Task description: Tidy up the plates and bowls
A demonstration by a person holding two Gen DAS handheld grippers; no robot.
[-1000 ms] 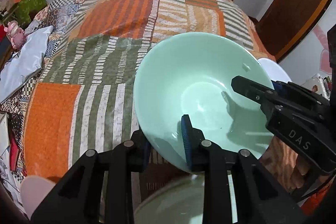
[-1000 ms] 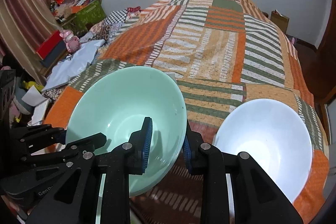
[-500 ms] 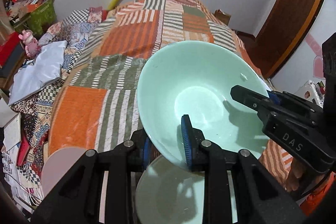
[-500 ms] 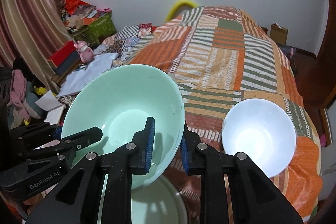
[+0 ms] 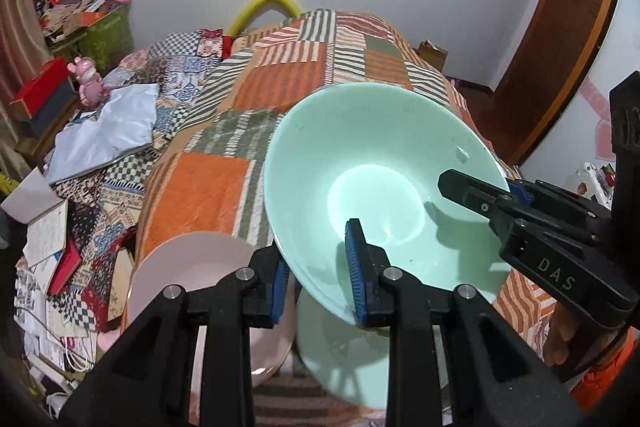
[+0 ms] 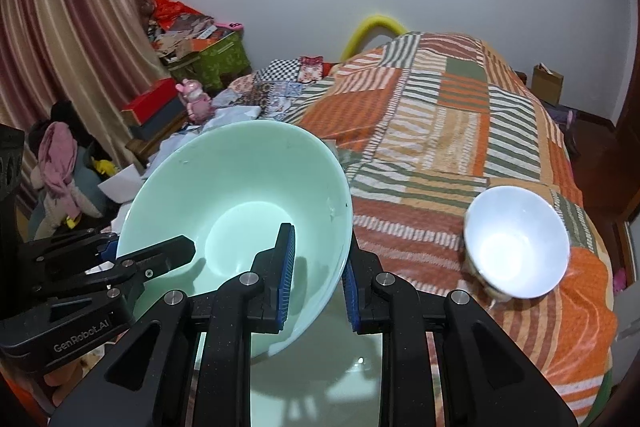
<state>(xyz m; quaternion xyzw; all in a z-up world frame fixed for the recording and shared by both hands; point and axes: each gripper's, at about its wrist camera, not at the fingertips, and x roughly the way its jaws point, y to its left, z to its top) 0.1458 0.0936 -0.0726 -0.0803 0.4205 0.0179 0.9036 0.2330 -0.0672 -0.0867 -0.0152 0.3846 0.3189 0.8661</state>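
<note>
I am holding the wide mint-green glazed bowl in the air above the patchwork bed, tilted, with both tools on its rim. My left gripper is clamped across the near edge of that bowl, one blue pad inside and one outside. My right gripper is pinching the opposite edge the same way.

Directly beneath the green bowl a pale green glossy plate is lying on the striped orange and green bedspread. Just to the left of the bowl, a pale pink round plate is lying at the bed's edge. Off to the bowl's right, well apart from it, a small white bowl is sitting on the cover and leaning slightly.

I am judging this as the carrying step, the bowl not yet set anywhere. The glaze looks slick and both grips are only on the thin rim, so if my hands drift apart or twist unevenly, the bowl could slide out and strike the plate below. The soft bedding could also let it rock when I am lowering it.
</note>
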